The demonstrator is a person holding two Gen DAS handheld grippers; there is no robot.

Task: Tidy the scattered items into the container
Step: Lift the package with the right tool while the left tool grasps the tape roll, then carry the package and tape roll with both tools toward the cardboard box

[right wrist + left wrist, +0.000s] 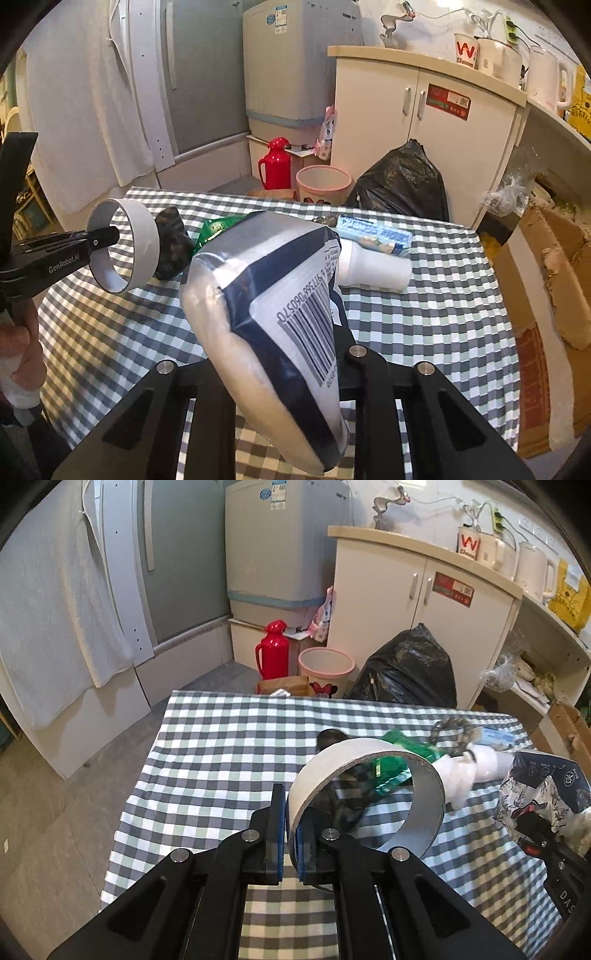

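Clamping white tape ring [365,797] wall in left gripper [290,834], pinching barcode pouch [273,321] in right gripper [295,369], both raised over checkered table [207,753], green packet [402,753] and white bottle [373,267] lying beyond.

We stood in a home utility kitchen. A washing machine [273,546], sink cabinet [417,602] and kettles [532,572] showed it.

Right tongs [295,373] clamp a barcoded pouch [273,325] above the checked tablecloth [424,325].
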